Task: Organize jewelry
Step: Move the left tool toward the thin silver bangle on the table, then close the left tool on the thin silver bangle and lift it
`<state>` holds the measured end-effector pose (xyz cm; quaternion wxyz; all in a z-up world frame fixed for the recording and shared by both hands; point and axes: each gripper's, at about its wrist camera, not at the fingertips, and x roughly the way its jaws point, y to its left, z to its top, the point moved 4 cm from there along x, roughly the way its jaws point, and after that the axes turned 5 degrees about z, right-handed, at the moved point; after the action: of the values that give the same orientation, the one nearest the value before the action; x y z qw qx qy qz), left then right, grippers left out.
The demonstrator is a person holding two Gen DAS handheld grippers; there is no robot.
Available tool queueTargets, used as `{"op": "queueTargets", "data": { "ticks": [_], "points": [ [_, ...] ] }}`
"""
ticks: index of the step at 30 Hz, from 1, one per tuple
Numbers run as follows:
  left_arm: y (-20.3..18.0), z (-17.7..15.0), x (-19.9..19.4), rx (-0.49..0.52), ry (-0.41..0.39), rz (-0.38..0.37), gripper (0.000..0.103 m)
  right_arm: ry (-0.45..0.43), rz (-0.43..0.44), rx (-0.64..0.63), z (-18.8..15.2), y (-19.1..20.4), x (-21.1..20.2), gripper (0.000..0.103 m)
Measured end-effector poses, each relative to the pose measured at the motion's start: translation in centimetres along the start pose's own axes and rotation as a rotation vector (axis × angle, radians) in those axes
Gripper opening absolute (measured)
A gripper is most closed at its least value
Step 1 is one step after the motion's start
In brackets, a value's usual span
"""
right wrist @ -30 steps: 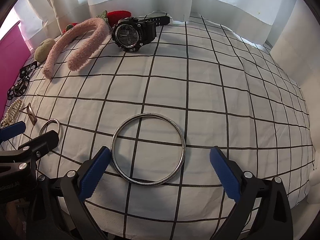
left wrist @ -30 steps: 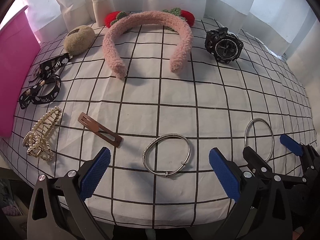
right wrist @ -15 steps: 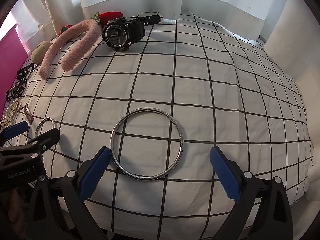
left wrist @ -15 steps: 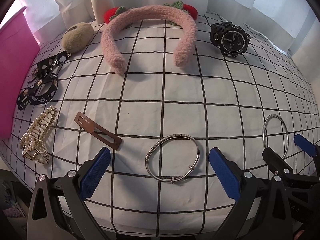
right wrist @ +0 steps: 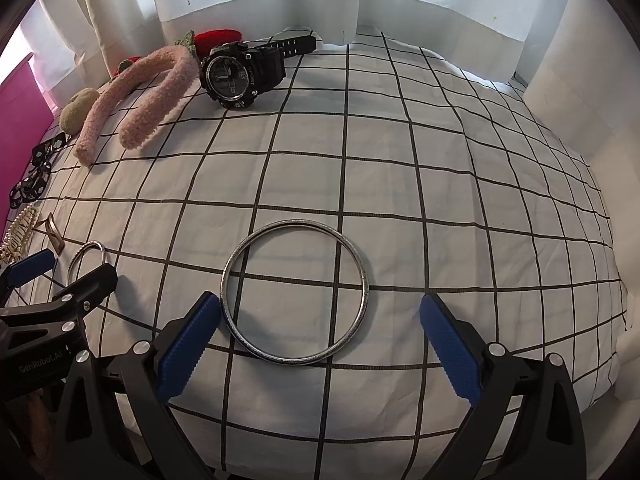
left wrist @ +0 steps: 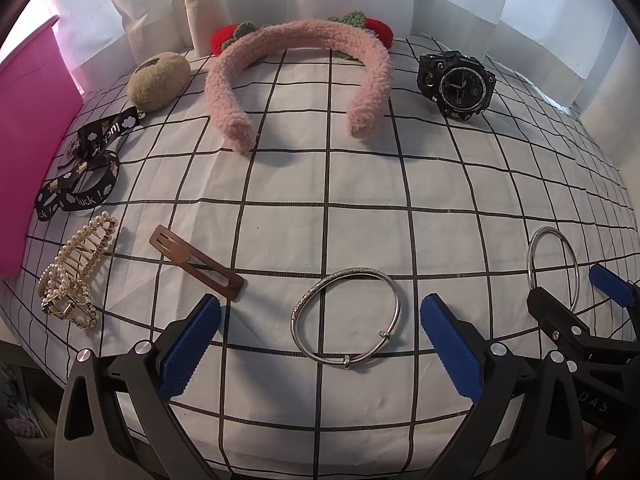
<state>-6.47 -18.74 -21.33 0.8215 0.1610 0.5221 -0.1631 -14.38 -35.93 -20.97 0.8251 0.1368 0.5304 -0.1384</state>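
Observation:
My left gripper (left wrist: 320, 344) is open just above the checked cloth. A thin silver bangle with a clasp (left wrist: 394, 300) lies flat between and just beyond its blue pads, untouched. My right gripper (right wrist: 320, 344) is open too. A larger round silver bangle (right wrist: 364, 292) lies on the cloth, its left rim close to the left pad (right wrist: 188, 344). The left wrist view has the right gripper (left wrist: 580, 300) at the right edge by that round bangle (left wrist: 532, 256). The right wrist view has the left gripper (right wrist: 60, 276) at the left edge by the clasp bangle (right wrist: 86, 250).
Farther back lie a pink fuzzy headband (left wrist: 296, 36), a black sport watch (left wrist: 460, 84) and a beige plush ball (left wrist: 158, 80). At left are a black ribbon (left wrist: 88, 176), a pearl claw clip (left wrist: 72, 272), a brown flat hair clip (left wrist: 196, 266) and a pink box (left wrist: 28, 140).
Both views have drifted slightly, and the right gripper now shows further right in the left wrist view. Both grippers stay open and no item has moved on the cloth.

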Motion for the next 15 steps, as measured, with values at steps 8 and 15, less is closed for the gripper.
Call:
{"op": "queueTargets", "data": {
  "ticks": [8, 15],
  "points": [
    [-0.4, 0.3, 0.0, -0.003, 0.016, 0.0, 0.093, -0.003, -0.002, 0.01, -0.1, 0.0, 0.0, 0.095],
    [-2.4, 0.0, -1.3, 0.057, -0.01, -0.032, 0.051, 0.001, 0.006, 0.012, -0.3, 0.0, -0.3, 0.094]
  ]
}}
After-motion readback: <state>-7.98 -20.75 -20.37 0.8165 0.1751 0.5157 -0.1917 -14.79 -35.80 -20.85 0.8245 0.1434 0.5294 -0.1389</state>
